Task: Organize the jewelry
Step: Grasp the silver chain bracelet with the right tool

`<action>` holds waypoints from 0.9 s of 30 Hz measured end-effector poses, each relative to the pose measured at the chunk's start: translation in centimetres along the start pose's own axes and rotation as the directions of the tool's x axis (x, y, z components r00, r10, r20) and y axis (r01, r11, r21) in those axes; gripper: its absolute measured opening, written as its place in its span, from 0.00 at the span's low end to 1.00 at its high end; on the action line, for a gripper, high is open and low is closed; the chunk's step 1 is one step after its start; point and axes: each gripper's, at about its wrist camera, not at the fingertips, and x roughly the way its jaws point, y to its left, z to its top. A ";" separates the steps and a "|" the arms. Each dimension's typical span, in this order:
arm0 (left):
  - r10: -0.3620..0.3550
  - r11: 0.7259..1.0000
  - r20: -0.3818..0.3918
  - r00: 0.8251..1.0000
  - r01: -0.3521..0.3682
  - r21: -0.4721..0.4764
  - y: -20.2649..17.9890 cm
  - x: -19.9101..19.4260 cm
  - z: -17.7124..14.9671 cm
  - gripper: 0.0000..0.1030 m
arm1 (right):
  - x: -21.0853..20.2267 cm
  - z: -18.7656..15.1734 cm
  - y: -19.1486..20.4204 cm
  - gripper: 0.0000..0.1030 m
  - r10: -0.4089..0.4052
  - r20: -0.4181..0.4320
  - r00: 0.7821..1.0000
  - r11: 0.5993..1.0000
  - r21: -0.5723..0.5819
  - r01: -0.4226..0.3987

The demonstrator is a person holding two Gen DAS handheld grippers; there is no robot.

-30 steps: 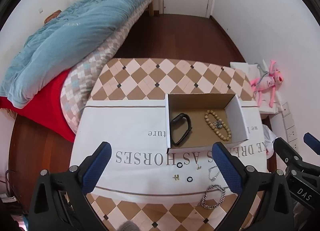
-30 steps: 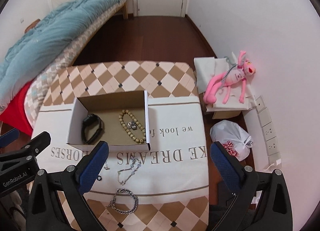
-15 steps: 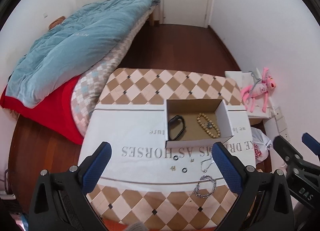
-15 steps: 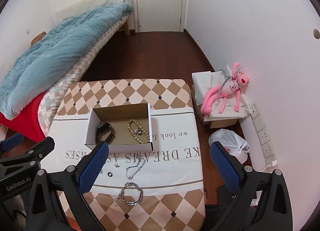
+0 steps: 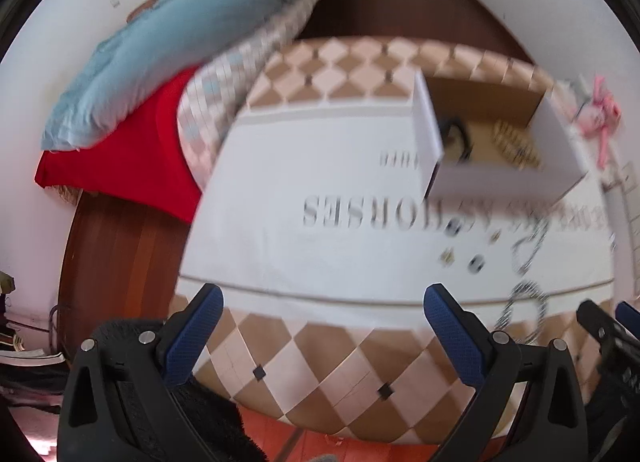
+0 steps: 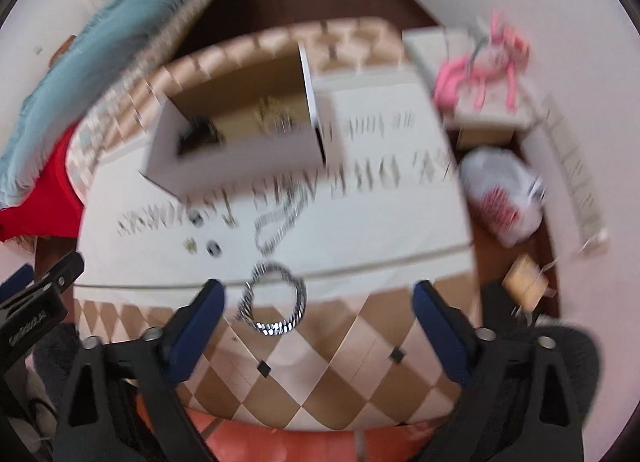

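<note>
Right wrist view: blurred silver chain bracelet (image 6: 276, 298), looped, between right gripper's (image 6: 318, 304) wide, closing jaws.

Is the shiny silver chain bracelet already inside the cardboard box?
No, the silver chain bracelet lies out on the checkered table near its front edge, well apart from the open cardboard box.

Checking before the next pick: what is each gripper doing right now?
Left gripper: open, nothing between its jaws.
Right gripper: open with jaws closing, holding nothing; the silver chain bracelet lies on the table just ahead.
</note>
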 end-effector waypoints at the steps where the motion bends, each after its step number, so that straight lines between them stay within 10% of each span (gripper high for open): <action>1: -0.002 1.000 -0.022 1.000 0.002 0.002 0.0 0.9 -0.5 1.00 | 1.3 -0.4 -0.1 0.78 0.003 -0.022 1.000 1.000 0.006 -0.003; 11: -0.043 0.999 -0.093 0.995 0.046 0.023 -0.5 3.9 -1.9 0.99 | 6.3 -2.3 2.3 0.47 -0.077 -0.034 0.996 0.994 -0.078 0.074; 15: -0.065 0.996 -0.090 0.994 0.070 0.051 -1.7 3.8 -1.7 0.99 | 6.5 -2.7 2.2 0.08 -0.106 0.002 0.994 0.989 -0.106 0.106; 27: -0.206 0.956 -0.065 0.976 0.215 0.201 -10.3 1.3 0.9 0.99 | 5.0 1.6 -7.2 0.08 -0.088 0.028 0.996 0.987 0.138 0.083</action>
